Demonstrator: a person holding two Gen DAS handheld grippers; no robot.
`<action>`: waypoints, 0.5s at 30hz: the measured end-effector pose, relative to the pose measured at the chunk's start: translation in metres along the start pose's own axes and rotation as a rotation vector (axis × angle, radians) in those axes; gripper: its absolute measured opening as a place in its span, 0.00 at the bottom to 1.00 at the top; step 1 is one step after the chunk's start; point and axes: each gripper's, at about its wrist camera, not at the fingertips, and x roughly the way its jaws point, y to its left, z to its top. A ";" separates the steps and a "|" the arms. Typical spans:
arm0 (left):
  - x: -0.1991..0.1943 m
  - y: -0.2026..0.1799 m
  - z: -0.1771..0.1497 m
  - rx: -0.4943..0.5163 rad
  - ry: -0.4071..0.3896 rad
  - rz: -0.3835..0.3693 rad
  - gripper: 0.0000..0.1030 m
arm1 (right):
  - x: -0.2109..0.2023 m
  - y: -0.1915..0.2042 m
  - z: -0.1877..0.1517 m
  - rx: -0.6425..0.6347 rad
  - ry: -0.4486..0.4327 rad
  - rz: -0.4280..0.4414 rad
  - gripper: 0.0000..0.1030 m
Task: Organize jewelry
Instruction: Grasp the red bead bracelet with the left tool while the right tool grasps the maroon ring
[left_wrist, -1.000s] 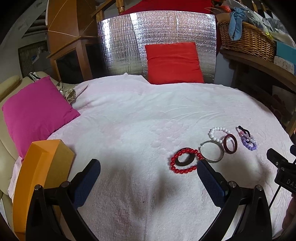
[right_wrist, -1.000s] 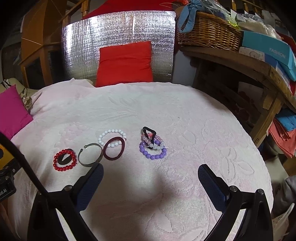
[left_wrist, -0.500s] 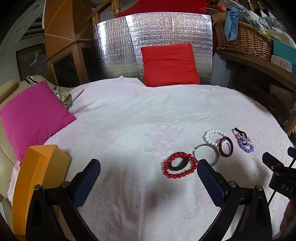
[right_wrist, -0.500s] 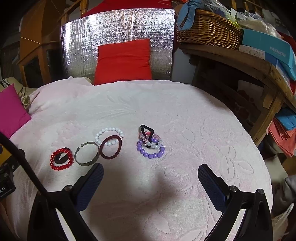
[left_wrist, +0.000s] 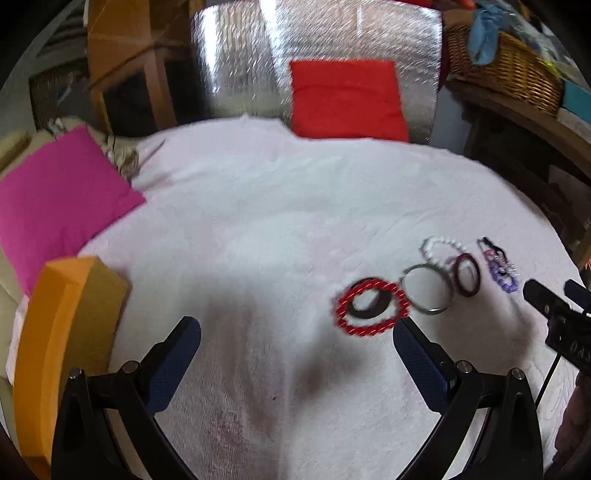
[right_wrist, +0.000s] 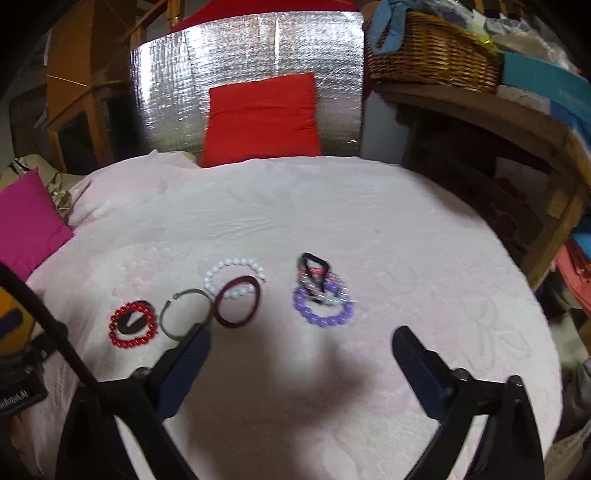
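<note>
Both my grippers, left and right, hang wide open and empty, having crept nearer the bracelet row over the last second, so I judge a first pick close; the red bead bracelet lies toward the bedspread's right edge; motion blur smears beads; the orange box's inside stays hidden.

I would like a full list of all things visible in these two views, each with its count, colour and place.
red bead bracelet: 1, red, left end of row, around a dark ring
metal bangle: 1, grey, beside it
white bead bracelet: 1, white, mid row
maroon bangle: 1, dark red, overlapping white one
purple bracelet pile: 1, purple, pink, black, right end
blanket: 1, pale pink
red cushion: 1, back
pink cushion: 1, left
orange box: 1, near left
wicker basket: 1, brown, shelf
left tool: 1, open
right tool: 1, open
</note>
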 end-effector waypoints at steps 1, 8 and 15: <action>0.004 0.004 -0.001 -0.011 0.012 0.006 1.00 | 0.007 0.003 0.003 -0.003 0.012 0.020 0.84; 0.024 0.016 -0.003 -0.024 0.087 0.004 1.00 | 0.054 0.015 0.008 0.076 0.149 0.111 0.55; 0.043 0.028 0.000 -0.055 0.155 -0.110 1.00 | 0.097 0.009 0.012 0.207 0.228 0.150 0.33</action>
